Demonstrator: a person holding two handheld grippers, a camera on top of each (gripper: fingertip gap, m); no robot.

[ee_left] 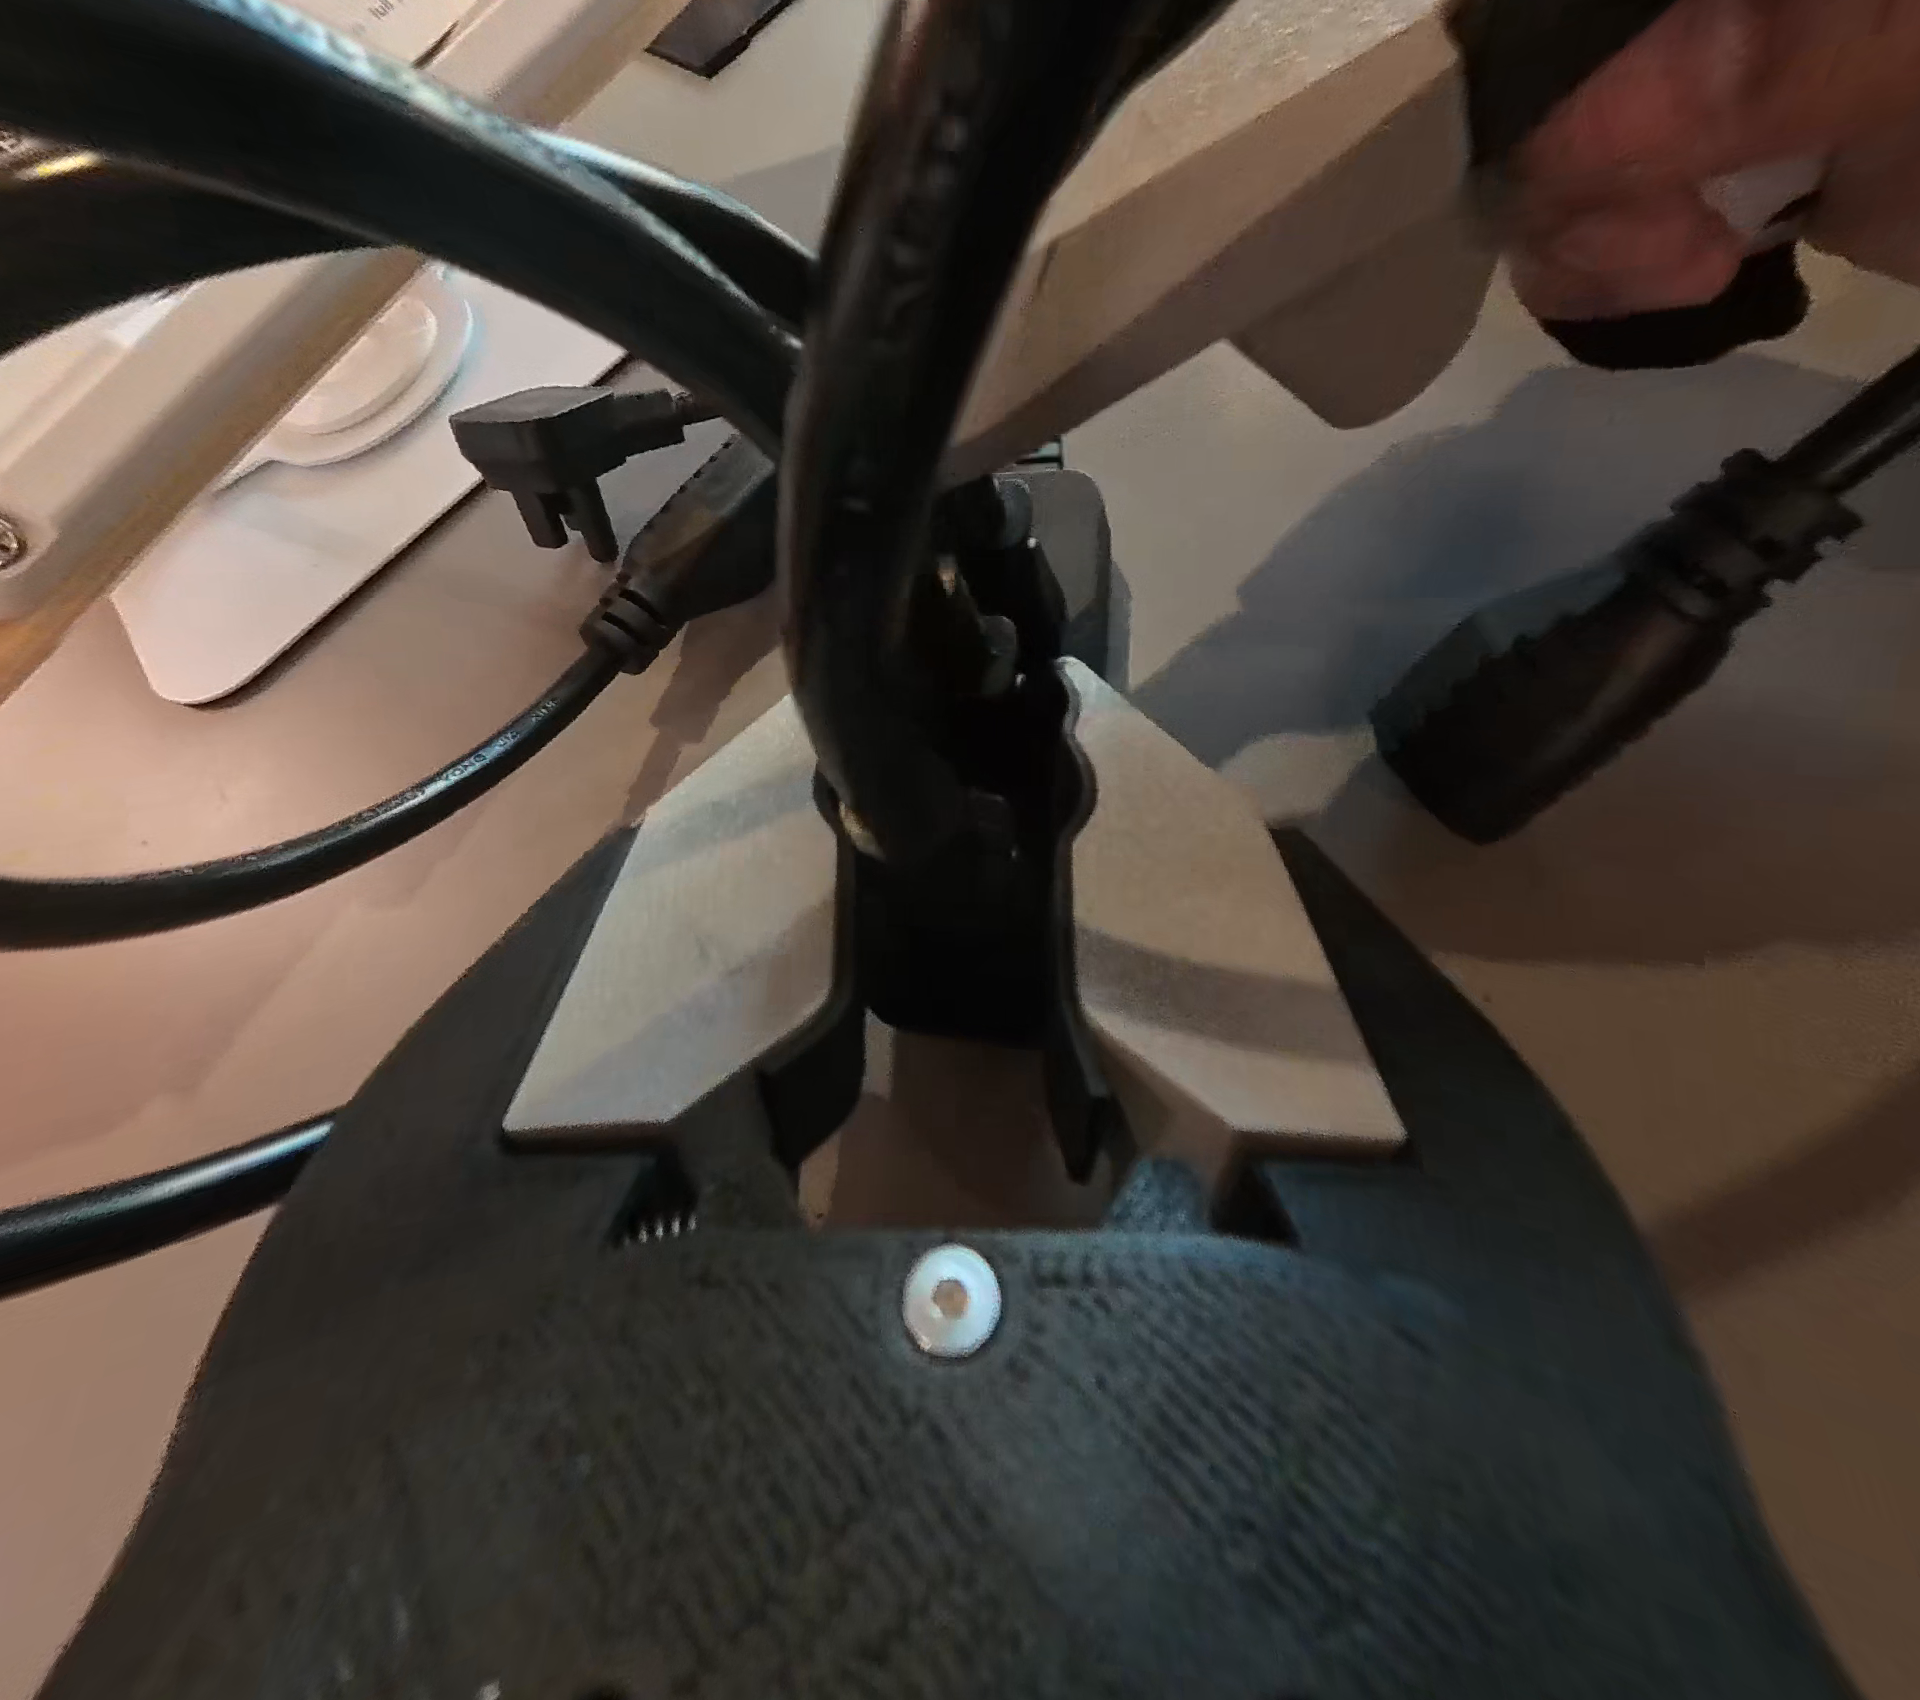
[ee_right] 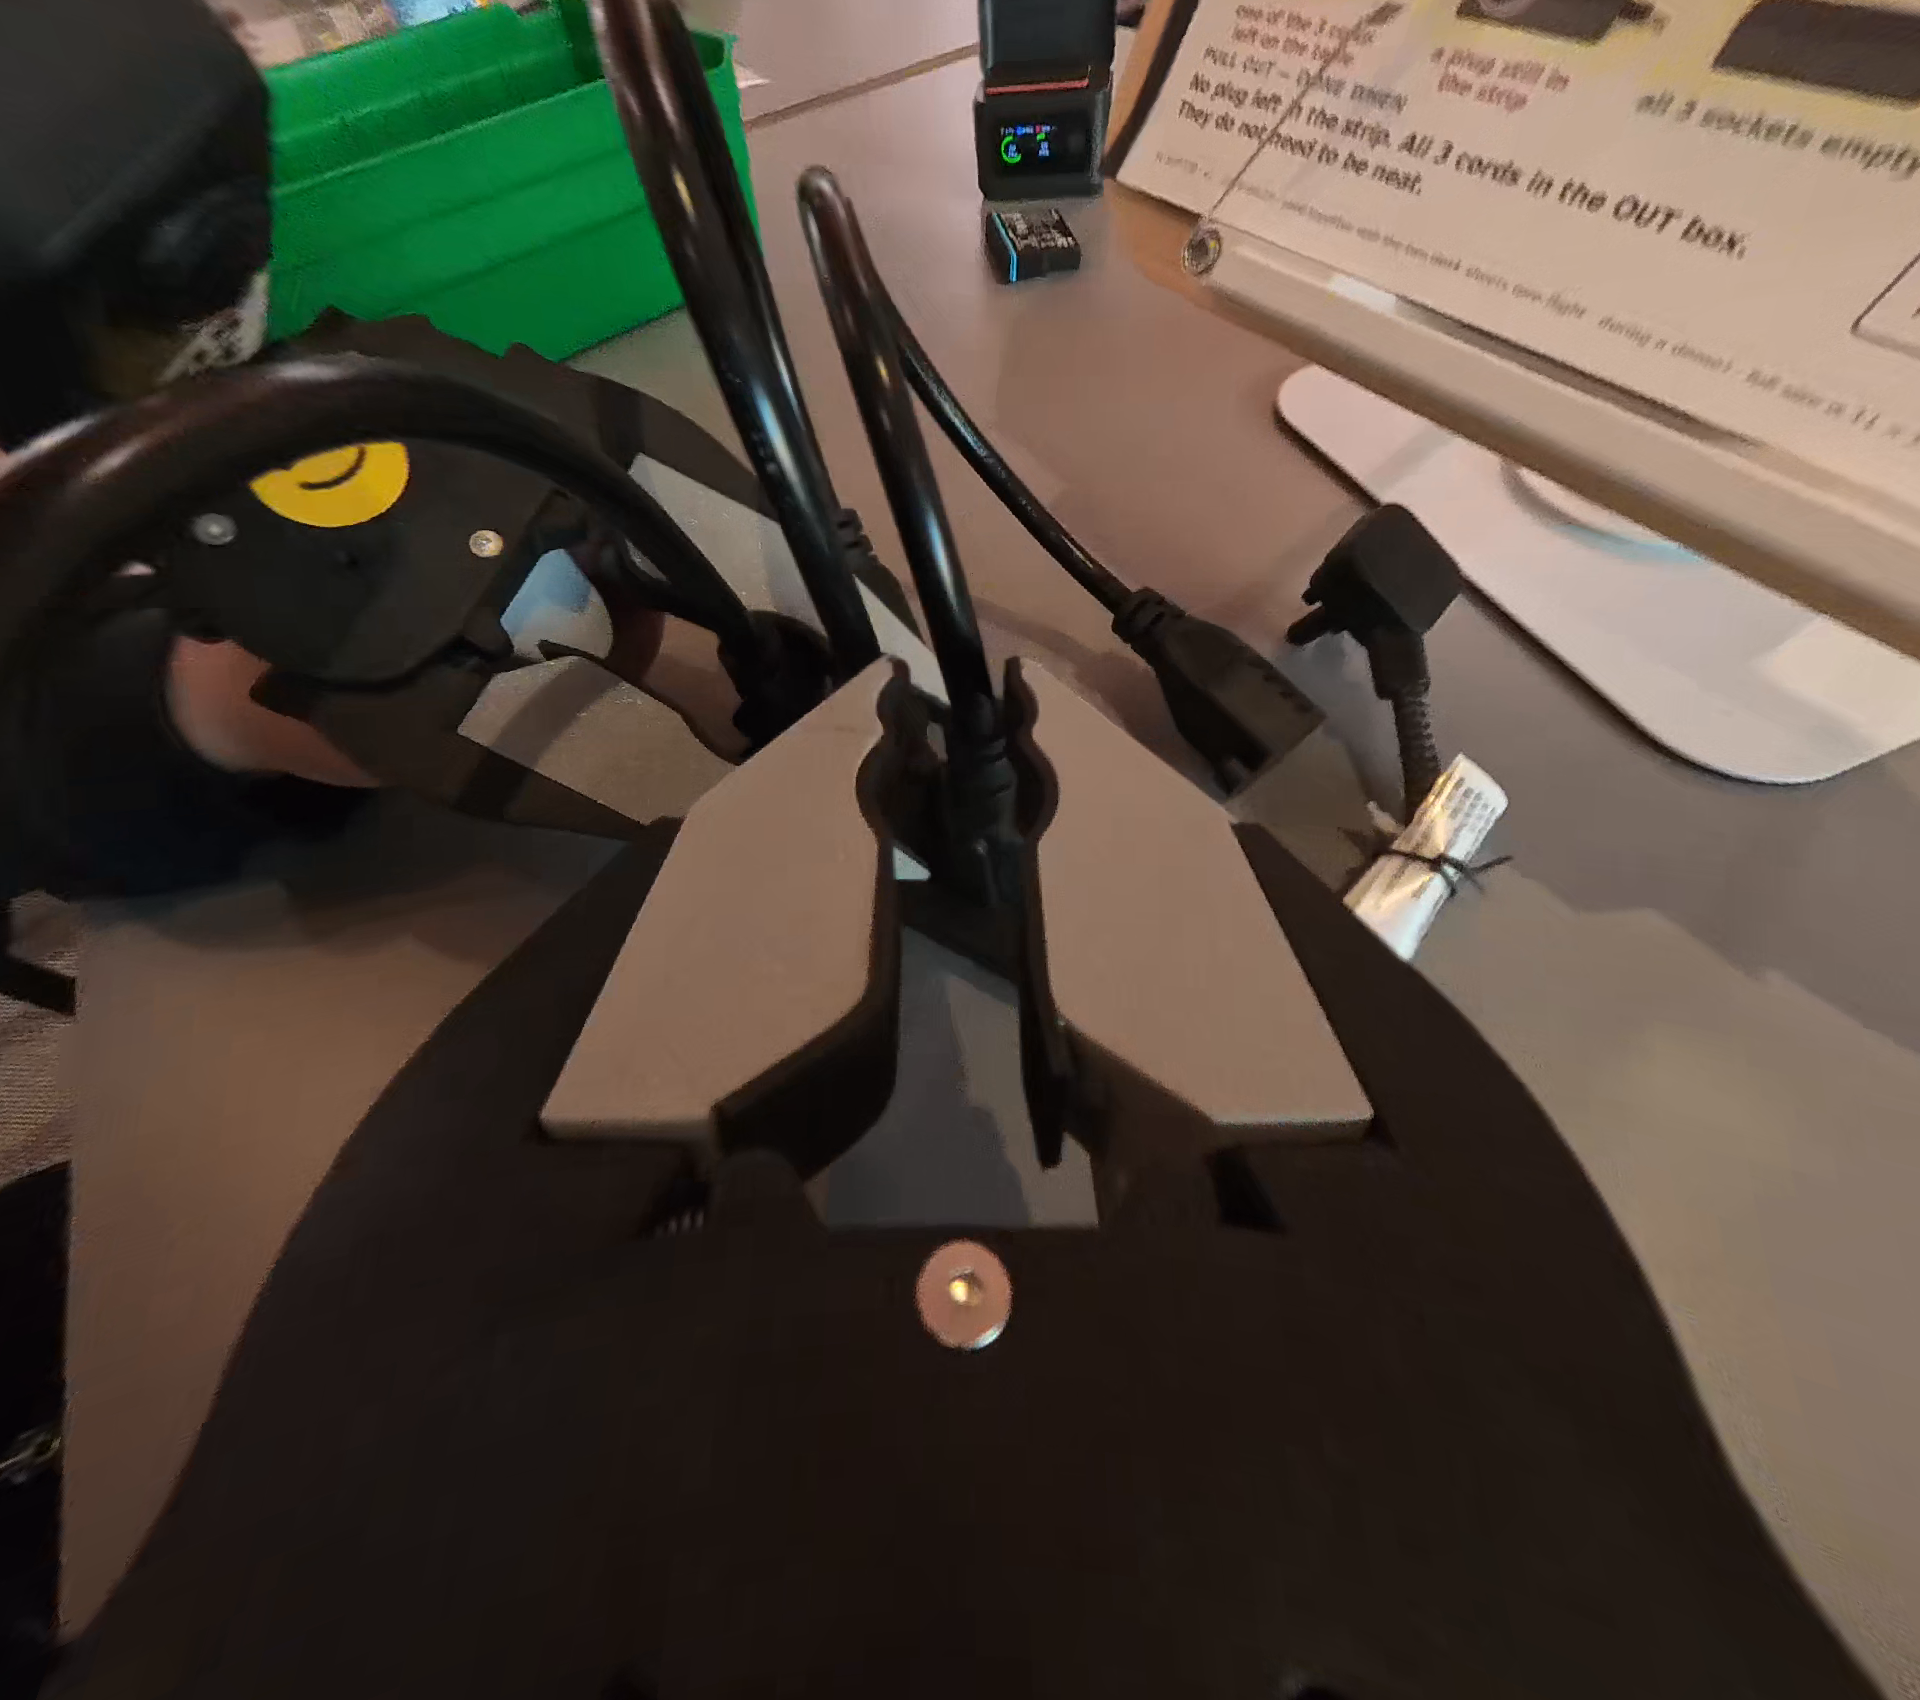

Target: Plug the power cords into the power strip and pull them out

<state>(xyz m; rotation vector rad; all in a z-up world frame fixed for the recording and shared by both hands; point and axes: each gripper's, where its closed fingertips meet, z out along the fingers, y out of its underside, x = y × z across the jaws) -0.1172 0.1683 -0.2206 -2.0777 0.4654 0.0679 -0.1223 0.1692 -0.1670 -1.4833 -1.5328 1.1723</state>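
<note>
Both tongs, left (ee_left: 961, 819) and right (ee_right: 961, 777), pinch black plugs; pull straight toward twelve o'clock, strip held down.

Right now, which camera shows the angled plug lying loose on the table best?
The right wrist view: the angled plug lies in the open with its braided cord showing. The left wrist view shows it smaller, behind looping cords.
</note>
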